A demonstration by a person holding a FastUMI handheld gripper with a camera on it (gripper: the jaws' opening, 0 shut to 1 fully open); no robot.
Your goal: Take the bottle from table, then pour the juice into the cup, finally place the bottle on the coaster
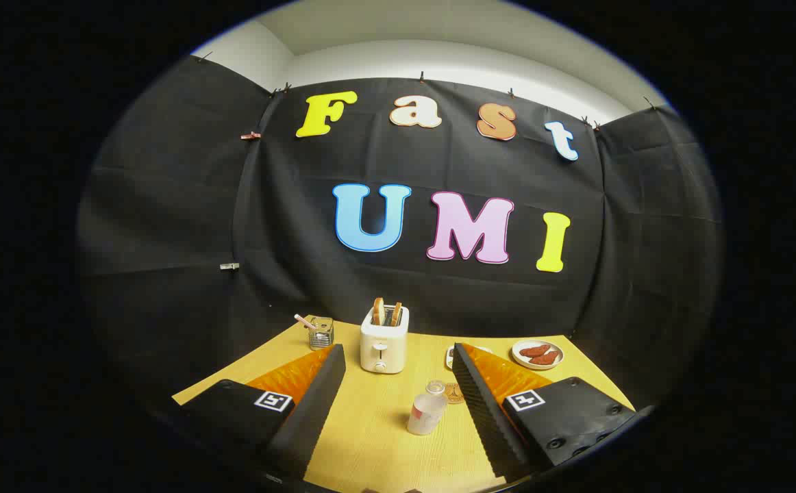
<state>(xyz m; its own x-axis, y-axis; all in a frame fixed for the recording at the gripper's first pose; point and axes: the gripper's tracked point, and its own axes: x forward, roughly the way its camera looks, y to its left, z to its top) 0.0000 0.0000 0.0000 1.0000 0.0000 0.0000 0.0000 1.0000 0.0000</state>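
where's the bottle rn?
Gripper view: the bottle stands on the table between the open hand-held gripper fingers, nearer the right one, untouched. The coaster is just behind it, the toaster farther back.

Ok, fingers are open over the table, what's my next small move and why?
Probably ease the gripper forward and a little right, so the bottle sits centred between the open fingers. It stands upright on the table, nearer the right finger, untouched, the coaster just behind it.

Bottle [427, 411] between the parted fingers [316, 390] — coaster [453, 392] just behind it, toaster [384, 337] beyond
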